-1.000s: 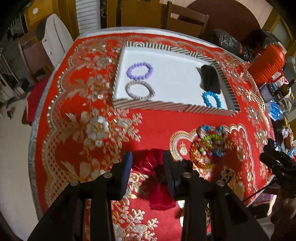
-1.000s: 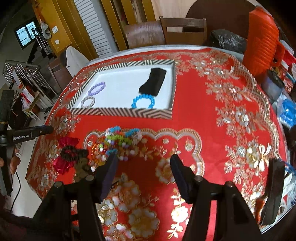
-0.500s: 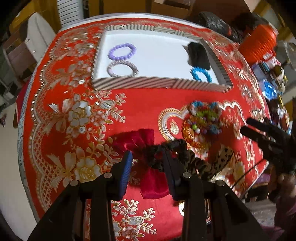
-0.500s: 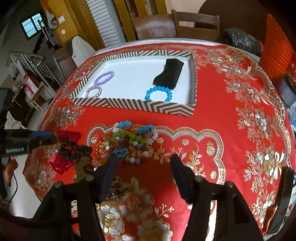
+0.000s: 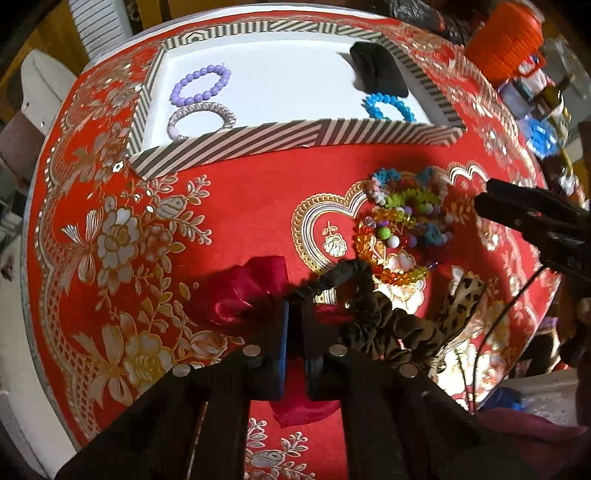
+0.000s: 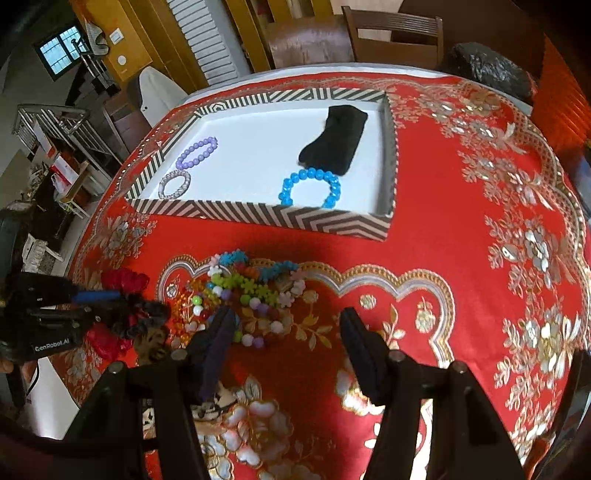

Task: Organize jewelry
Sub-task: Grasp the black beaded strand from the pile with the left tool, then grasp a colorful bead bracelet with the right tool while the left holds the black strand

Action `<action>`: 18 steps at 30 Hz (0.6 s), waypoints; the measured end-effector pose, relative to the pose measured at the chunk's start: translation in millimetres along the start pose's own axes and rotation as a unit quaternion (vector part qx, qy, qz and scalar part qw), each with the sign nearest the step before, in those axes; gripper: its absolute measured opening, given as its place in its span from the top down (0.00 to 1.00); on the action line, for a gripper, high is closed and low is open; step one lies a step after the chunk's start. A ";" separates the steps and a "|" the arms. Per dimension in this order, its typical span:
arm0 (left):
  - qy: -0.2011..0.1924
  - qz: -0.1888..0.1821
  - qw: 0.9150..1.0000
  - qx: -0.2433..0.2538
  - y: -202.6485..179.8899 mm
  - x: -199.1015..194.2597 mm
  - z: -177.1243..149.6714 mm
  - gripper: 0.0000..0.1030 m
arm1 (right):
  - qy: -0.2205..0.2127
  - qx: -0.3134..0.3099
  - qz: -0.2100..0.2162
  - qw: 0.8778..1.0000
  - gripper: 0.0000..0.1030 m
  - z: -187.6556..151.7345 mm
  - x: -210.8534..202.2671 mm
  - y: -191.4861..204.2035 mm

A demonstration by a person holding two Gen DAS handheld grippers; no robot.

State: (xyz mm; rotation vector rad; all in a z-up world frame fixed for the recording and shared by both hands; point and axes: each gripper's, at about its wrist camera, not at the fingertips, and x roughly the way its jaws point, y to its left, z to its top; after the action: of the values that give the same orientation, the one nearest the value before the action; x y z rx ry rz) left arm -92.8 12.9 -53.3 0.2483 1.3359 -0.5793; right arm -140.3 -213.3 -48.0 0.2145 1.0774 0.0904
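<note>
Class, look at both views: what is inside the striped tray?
Inside the striped tray lie a purple bead bracelet, a silver bracelet, a blue bead bracelet and a black pouch. Whatever lies under the pouch is covered.

Left gripper [image 5: 294, 314] jaws clamped together; right gripper [image 6: 286, 325] jaws apart.

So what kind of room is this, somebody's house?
Probably a home dining room: a round table under a red and gold floral tablecloth, wooden dining chairs behind it, and yellow wooden doors with a louvred panel.
</note>
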 end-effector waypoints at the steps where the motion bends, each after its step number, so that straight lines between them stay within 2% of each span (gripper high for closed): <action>1: -0.003 -0.009 1.000 -0.003 2.1 -3.7 -0.4 1.00 | -0.002 -0.004 0.000 1.000 0.40 1.9 1.2 -0.3; 3: -0.013 -0.023 1.000 -0.007 4.8 -13.8 -1.0 1.00 | -0.008 -0.009 -0.001 1.000 0.45 6.3 3.8 -1.9; 6: -0.025 -0.048 0.998 -0.021 9.4 -30.1 0.6 1.00 | -0.005 -0.009 -0.001 1.000 0.63 13.8 11.9 -7.8; 7: -0.034 -0.056 0.998 -0.024 10.6 -37.4 2.0 1.00 | -0.002 -0.008 0.000 1.000 0.66 15.9 14.7 -9.6; 11: -0.053 -0.087 0.994 -0.043 13.3 -53.9 7.8 1.00 | 0.010 -0.014 0.010 1.000 0.66 22.1 27.7 -9.7; 14: -0.066 -0.075 0.994 -0.041 12.0 -61.3 12.3 1.00 | 0.020 -0.015 0.024 0.999 0.66 22.1 37.1 -7.1; 16: -0.070 -0.077 0.994 -0.044 12.8 -64.6 14.2 1.00 | 0.033 -0.011 0.017 0.999 0.66 21.9 47.8 -8.1; 18: -0.072 -0.075 0.993 -0.046 13.0 -65.4 17.3 1.00 | 0.020 -0.009 0.018 1.000 0.67 20.8 48.7 -7.8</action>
State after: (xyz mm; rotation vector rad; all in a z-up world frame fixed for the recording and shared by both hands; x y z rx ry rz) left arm -79.2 31.8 11.5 0.0294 1.2445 -0.6480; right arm -99.2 -215.0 -82.3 0.2172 1.1118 0.1378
